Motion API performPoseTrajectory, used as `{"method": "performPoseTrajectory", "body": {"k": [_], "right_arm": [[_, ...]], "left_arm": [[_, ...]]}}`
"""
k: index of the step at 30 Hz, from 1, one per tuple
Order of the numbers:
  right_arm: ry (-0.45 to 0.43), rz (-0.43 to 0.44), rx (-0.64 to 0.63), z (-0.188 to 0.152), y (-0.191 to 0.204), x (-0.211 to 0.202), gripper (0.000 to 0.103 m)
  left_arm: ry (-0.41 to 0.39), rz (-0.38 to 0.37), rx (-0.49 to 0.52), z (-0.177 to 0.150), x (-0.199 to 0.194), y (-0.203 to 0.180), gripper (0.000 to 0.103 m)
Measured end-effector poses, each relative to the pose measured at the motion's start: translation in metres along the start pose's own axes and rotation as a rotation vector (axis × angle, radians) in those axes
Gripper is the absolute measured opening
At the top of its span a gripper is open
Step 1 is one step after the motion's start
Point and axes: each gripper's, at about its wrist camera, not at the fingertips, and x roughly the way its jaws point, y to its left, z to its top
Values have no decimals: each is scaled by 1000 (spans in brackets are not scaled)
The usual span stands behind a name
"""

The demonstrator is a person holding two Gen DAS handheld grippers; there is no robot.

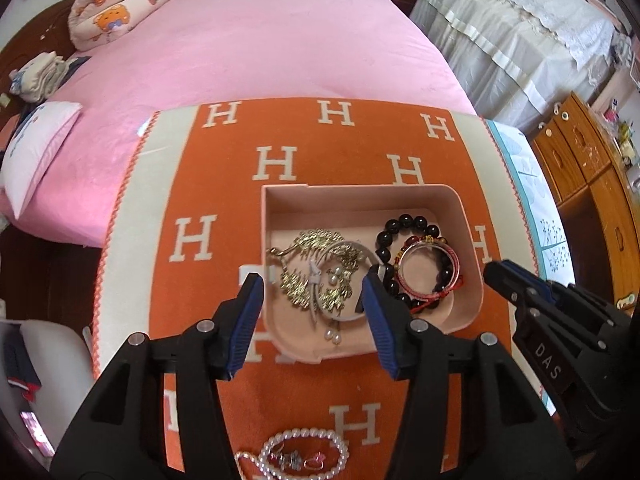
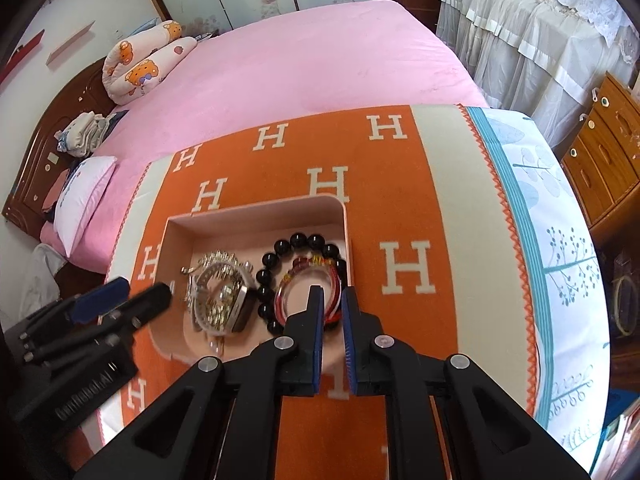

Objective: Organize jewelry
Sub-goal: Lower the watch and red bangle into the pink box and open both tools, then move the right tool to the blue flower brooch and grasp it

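A pink tray (image 1: 360, 191) (image 2: 256, 205) rests on the orange blanket. Inside it lie a gold leafy brooch (image 1: 316, 240) (image 2: 218, 260), a pale grey bangle (image 1: 352, 245), a black bead bracelet (image 1: 404, 222) (image 2: 298, 239) and a red and clear bangle (image 1: 416, 249) (image 2: 280, 292). My left gripper (image 1: 313, 279) (image 2: 140, 294) hangs open over the brooch and grey bangle, its pads touching neither. My right gripper (image 2: 332, 294) (image 1: 496, 271) hovers by the tray's right wall, just above the red bangle, a narrow gap between its pads and nothing gripped. A pearl bracelet (image 1: 280, 438) lies outside the tray, near me.
The orange blanket with white H letters (image 1: 276, 162) (image 2: 406, 266) covers a raised surface before a pink bed (image 1: 260, 48). Pillows (image 1: 116, 12) sit at the far left. A wooden cabinet (image 1: 592, 184) stands on the right. A blue-white cloth (image 2: 556, 216) borders the blanket's right side.
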Motion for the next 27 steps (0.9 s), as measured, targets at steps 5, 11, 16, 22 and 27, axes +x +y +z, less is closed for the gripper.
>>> {"method": "performPoseTrajectory", "body": {"k": [5,11,16,22,27], "right_arm": [[-6,3,-22,-21,2,-21,23],[-11,17,-53,-48,5,-50,23],[-9,25,-79,-73,6,-75,23],[-10,34,-106,-102,5,-101,28],[-21,41,-124,-119,2,-122,31]], "left_arm": [[0,17,-47,-22,-22,13,48],[-7,30,-84,-59,-51,24,48],[-5,34,-119,-87,-70,33,48],[-17,50,-140,-117,-95,40,48],[-40,61,-154,-138,-118,43,48]]}}
